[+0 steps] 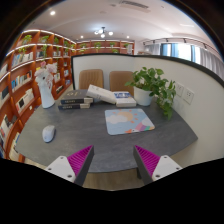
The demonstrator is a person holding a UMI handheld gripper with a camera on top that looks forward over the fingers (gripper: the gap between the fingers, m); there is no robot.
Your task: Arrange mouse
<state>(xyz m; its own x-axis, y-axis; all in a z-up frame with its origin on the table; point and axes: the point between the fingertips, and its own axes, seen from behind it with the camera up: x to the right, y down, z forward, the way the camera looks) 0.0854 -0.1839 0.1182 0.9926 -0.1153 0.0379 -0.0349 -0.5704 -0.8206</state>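
A small grey-white mouse lies on the left part of the dark grey table, beyond my left finger. A light mouse pad with a map-like print lies on the right middle of the table, beyond my right finger. My gripper is open and empty, above the table's near edge, with the magenta pads wide apart. Nothing stands between the fingers.
A stack of books and more books lie at the far side of the table. A potted green plant stands at the far right. A white figure stands at the far left. Bookshelves line the left wall. Two chairs stand behind the table.
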